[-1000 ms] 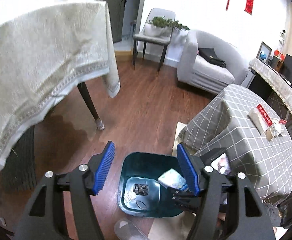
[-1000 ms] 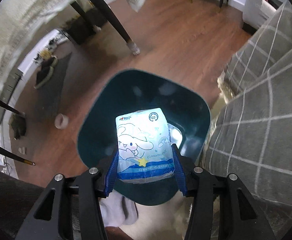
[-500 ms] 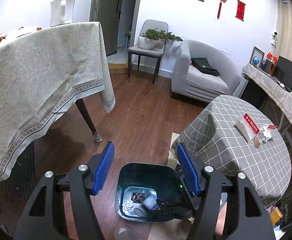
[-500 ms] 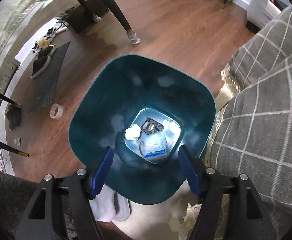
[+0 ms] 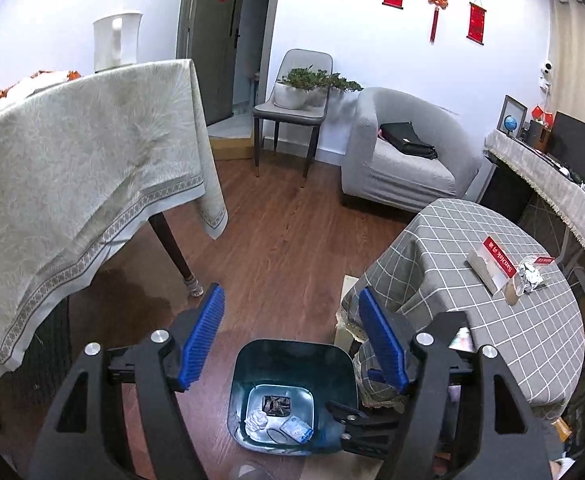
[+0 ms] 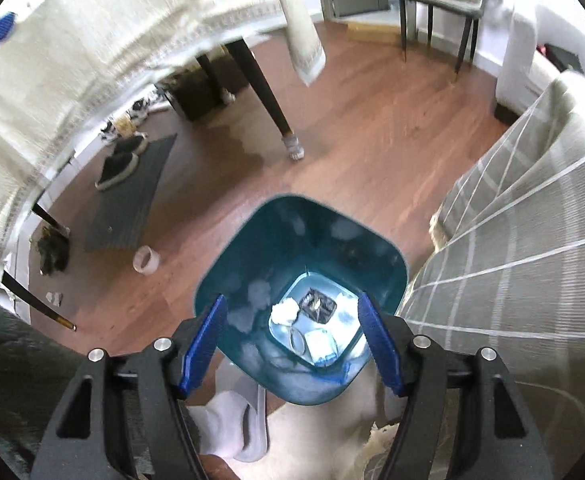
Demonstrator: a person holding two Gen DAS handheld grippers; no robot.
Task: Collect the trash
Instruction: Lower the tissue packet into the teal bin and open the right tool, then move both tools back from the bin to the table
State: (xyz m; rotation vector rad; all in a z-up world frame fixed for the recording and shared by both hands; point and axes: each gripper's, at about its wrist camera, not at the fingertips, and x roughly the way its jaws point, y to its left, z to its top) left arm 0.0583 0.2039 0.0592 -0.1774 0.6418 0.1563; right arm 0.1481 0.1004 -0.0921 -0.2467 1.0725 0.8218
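A dark teal trash bin (image 5: 292,344) stands on the wood floor, seen from above in both wrist views (image 6: 292,200). At its bottom lie a blue-and-white cartoon packet (image 6: 321,342), a crumpled white paper (image 6: 286,312) and a dark wrapper (image 6: 317,306); the packet (image 5: 297,429) also shows in the left wrist view. My right gripper (image 6: 292,299) hangs over the bin, open, with nothing between its blue pads. Higher up and back from the bin, my left gripper (image 5: 291,294) is open and empty too.
A grey checked table (image 5: 492,340) right of the bin carries a red-labelled packet (image 5: 492,264) and crumpled foil (image 5: 530,276). A cloth-covered table (image 5: 72,180) stands left. On the floor are a tape roll (image 6: 146,260), a paper scrap (image 6: 54,297) and shoes on a mat (image 6: 120,160).
The right gripper opened and let go of the cartoon packet, which dropped to the bottom of the bin. Both grippers rose, so the bin looks smaller and lower.
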